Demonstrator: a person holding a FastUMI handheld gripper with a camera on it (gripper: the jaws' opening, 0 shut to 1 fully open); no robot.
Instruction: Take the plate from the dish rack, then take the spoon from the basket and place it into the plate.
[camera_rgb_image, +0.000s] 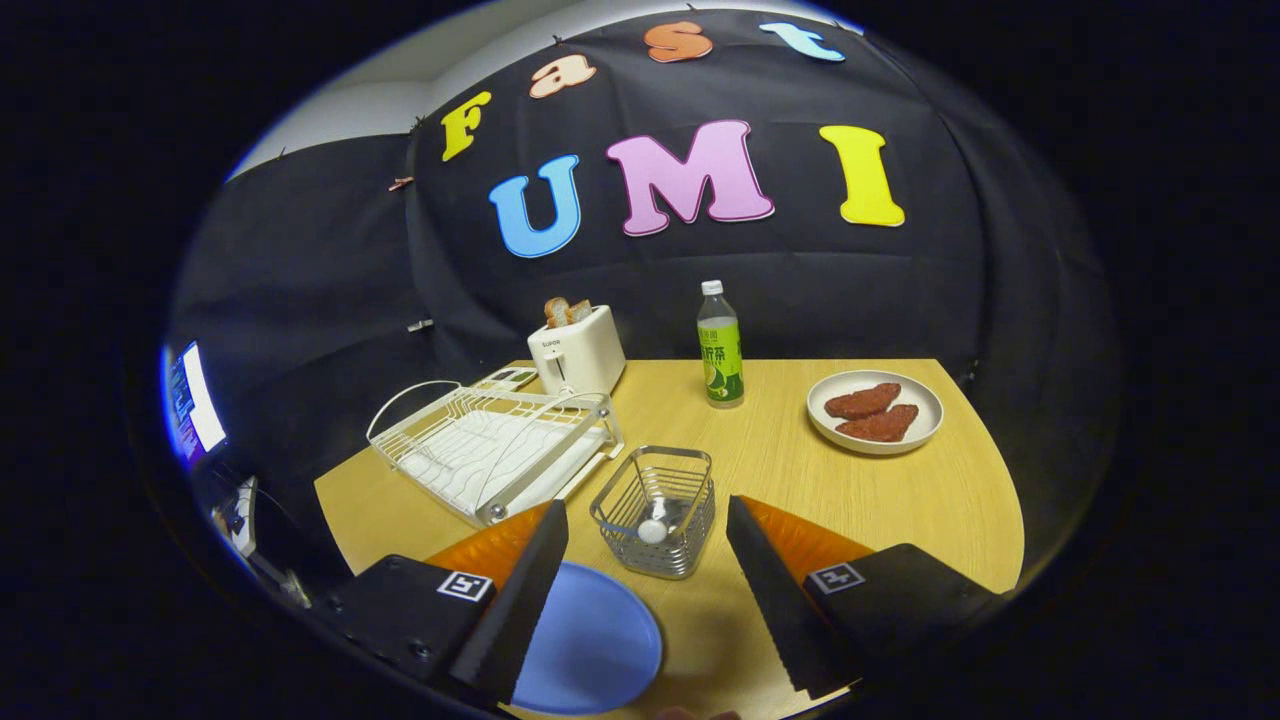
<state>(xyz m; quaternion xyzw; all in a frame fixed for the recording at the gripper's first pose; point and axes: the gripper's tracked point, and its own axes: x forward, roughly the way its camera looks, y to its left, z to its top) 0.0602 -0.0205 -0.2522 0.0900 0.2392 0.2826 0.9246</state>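
Observation:
A blue plate (590, 640) lies flat on the wooden table, partly under my left finger. The wire basket (656, 510) stands just ahead, between the two fingertips, with a white spoon (653, 530) resting inside it. The white dish rack (495, 450) sits beyond the left finger with nothing in it. My gripper (645, 520) is open, its fingers spread wide to either side of the basket and touching nothing.
A white toaster (578, 348) with bread stands behind the rack. A green bottle (720, 348) is at the table's back middle. A white plate with brown food (875, 410) sits at the far right. The table (760, 460) ends near the right finger.

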